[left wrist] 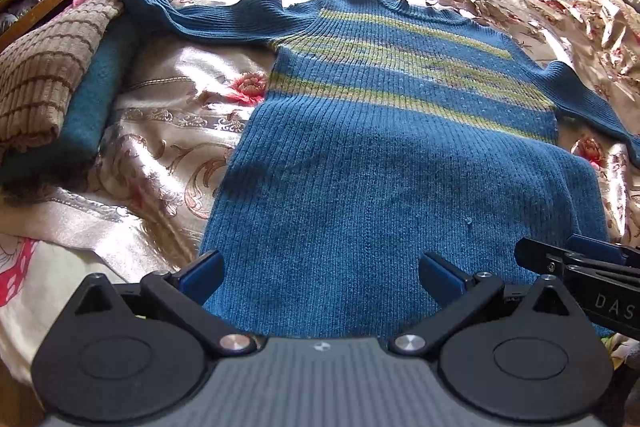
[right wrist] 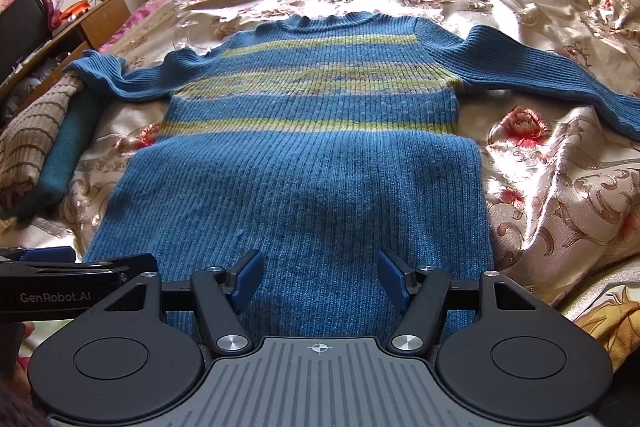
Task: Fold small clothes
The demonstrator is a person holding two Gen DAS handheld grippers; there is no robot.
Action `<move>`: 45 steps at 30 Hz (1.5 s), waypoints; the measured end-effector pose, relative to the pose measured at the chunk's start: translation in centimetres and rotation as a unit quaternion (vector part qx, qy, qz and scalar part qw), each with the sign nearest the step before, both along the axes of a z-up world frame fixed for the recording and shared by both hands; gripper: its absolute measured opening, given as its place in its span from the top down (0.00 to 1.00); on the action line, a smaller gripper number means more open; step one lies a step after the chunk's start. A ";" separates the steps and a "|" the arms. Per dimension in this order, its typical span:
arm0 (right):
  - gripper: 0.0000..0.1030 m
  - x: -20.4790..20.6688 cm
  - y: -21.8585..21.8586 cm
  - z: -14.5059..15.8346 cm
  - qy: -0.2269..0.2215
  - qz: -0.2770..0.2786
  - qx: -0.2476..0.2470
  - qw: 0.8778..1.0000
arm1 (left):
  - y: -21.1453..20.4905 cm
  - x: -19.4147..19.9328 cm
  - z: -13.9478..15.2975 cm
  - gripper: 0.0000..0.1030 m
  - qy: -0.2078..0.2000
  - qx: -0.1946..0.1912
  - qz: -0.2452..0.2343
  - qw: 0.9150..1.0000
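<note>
Blue ribbed knit sweater with yellow-green chest stripes [right wrist: 312, 163] lies flat, sleeves spread, on the floral satin bedspread [right wrist: 560, 187]; folded brown-checked and teal cloths [left wrist: 52, 83] at 9 o'clock. Left gripper [left wrist: 320, 277] fingers wide, nothing between them, over the hem. Right gripper [right wrist: 320, 281] fingers likewise wide and empty, hem beneath.

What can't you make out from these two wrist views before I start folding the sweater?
- Sweater bottom hem: hidden in both views by the gripper bodies.
- Its right cuff: cut off by the frame edge in both views.
- Folded pile on the left: its contents are unclear and its near end is in shadow.
- Left gripper and right gripper: open, whether they touch the knit is unclear.
</note>
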State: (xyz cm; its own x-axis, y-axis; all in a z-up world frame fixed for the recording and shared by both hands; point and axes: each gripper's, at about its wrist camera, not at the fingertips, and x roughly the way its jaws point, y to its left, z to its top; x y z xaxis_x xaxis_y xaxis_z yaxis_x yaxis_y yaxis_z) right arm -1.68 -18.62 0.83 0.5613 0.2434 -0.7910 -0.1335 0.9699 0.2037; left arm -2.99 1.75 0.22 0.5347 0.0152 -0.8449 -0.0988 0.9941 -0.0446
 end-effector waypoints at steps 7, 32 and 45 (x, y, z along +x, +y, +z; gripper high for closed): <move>0.38 0.0 0.0 0.1 -0.002 0.001 0.001 1.000 | 0.3 -0.2 -0.5 0.00 0.026 -0.022 0.006 0.999; 0.38 -0.1 0.0 0.1 -0.003 0.005 0.005 1.000 | 0.6 0.0 -0.2 0.00 0.021 -0.023 0.008 0.999; 0.38 -0.2 0.0 0.2 -0.004 0.005 0.007 1.000 | 0.6 0.2 -0.3 0.00 0.026 -0.021 0.004 0.999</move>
